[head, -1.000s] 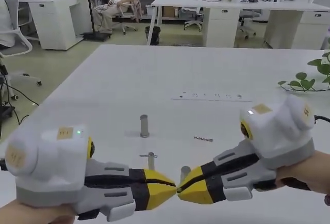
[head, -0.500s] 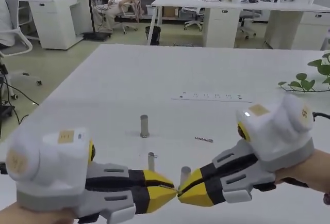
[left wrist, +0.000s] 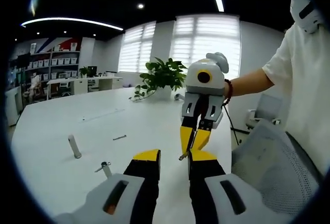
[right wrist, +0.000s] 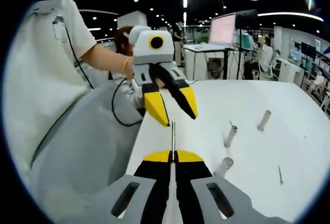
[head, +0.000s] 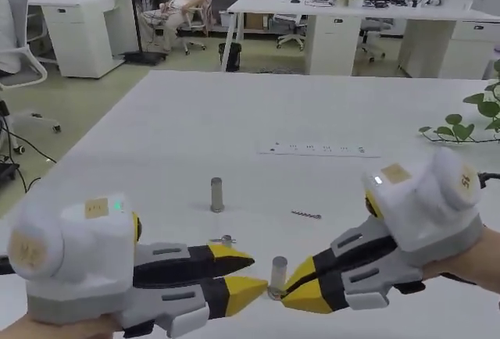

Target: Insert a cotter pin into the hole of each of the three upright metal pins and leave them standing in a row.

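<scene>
Jaws on L gripper (head: 259, 271) spread, R gripper (head: 285, 294) nipping cotter pin (right wrist: 172, 136); tan stickers (head: 97, 208) too blurry to read.

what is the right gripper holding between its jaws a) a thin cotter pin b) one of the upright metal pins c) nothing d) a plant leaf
a: in the right gripper view the right gripper is shut on a thin cotter pin, which sticks out past its yellow tips.

Head view looks down over white table (head: 328, 112); gripper views low, close, facing each other, sharing upright pins (left wrist: 75, 146).
</scene>
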Demonstrator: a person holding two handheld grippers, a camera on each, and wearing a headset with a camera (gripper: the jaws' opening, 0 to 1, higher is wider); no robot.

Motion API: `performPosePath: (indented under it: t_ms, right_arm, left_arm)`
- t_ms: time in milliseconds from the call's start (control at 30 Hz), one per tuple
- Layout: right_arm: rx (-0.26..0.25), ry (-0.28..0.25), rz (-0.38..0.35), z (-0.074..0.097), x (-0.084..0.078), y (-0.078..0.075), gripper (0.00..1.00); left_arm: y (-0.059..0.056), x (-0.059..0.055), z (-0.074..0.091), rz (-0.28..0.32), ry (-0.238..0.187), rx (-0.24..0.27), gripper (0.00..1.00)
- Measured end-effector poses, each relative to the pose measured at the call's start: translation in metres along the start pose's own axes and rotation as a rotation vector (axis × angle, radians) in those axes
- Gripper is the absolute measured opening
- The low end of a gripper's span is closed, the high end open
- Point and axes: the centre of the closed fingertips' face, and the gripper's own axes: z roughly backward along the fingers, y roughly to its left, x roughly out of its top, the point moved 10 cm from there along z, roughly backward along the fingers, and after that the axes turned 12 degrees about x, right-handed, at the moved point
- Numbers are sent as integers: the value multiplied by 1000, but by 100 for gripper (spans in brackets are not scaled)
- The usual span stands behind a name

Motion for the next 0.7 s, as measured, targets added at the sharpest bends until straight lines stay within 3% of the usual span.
performPosePath:
  t_ms: [400,700]
  right_arm:
    - [-108,33,-23,20,-10,-5,3]
    - [-163,66,-39,30,-19,-12,3]
  left_arm:
    - [3,-11,-15,-24,50,152,32]
    - [5,-21,-31,-27,81,199,38]
